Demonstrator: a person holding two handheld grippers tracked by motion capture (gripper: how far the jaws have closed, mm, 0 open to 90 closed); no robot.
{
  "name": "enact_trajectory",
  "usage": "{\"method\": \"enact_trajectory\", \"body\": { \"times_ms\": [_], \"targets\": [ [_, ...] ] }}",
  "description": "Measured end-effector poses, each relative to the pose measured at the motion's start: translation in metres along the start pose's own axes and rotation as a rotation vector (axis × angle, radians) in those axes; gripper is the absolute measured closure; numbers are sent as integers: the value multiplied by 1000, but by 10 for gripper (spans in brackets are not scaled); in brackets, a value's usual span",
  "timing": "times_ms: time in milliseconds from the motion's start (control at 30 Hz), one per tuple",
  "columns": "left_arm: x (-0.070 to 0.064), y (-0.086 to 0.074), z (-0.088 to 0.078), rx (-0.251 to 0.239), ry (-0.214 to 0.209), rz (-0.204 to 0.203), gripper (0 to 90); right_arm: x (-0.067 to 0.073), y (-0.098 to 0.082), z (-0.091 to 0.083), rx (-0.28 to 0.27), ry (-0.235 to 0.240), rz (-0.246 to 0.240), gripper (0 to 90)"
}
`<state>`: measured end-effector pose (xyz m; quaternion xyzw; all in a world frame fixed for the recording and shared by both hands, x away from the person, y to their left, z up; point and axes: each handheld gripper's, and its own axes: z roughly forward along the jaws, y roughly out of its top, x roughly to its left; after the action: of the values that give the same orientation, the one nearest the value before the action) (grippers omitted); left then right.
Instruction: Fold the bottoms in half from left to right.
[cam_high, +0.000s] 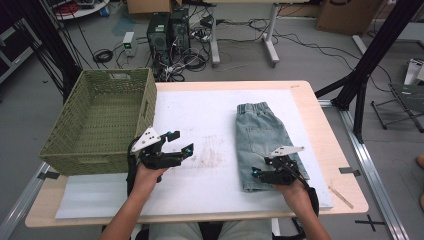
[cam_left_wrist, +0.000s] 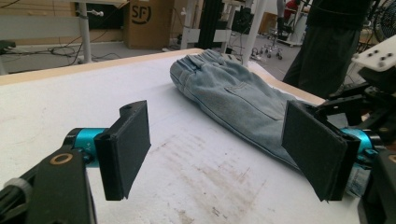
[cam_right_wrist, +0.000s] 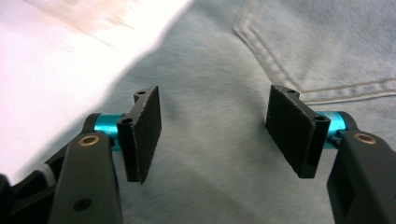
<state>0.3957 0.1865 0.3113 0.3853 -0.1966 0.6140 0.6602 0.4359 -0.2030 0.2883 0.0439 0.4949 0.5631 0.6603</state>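
The folded denim shorts lie flat on the white mat, right of centre. The right gripper hangs over their near hem, jaws wide and empty; it should bite through every layer. The left gripper, also wide, waits beside the green basket.

"SF" logo printed on a brown cardboard box, background floor

The basket stands on the left part of the worktop, the shorts lie on the right part — well apart. The left claw is just right of the basket; the right claw is over the shorts' near end.
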Motion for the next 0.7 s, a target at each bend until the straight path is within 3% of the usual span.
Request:
{"method": "enact_trajectory", "body": {
  "times_ms": [133,300,400,433,467,500,600,700],
  "targets": [
    [-2,-1,1,6,-6,3,239,6,-9,4,71,11,-46,369],
    [-3,-1,2,10,-9,8,239,10,-10,1,69,0,-54,376],
    [-3,-2,3,11,-11,4,239,12,-10,-4,27,39,-37,408],
    [-3,-2,3,11,-11,4,239,12,-10,-4,27,39,-37,408],
    [-3,-2,4,15,-13,7,239,15,-13,2,66,25,-61,414],
    [-4,-2,4,15,-13,7,239,15,-14,2,58,26,-66,414],
    [-3,-2,4,17,-12,7,239,13,-12,-2,68,54,-45,411],
    [-3,-2,4,14,-10,3,239,5,-11,-15,3,94,-9,391]
  ]
}}
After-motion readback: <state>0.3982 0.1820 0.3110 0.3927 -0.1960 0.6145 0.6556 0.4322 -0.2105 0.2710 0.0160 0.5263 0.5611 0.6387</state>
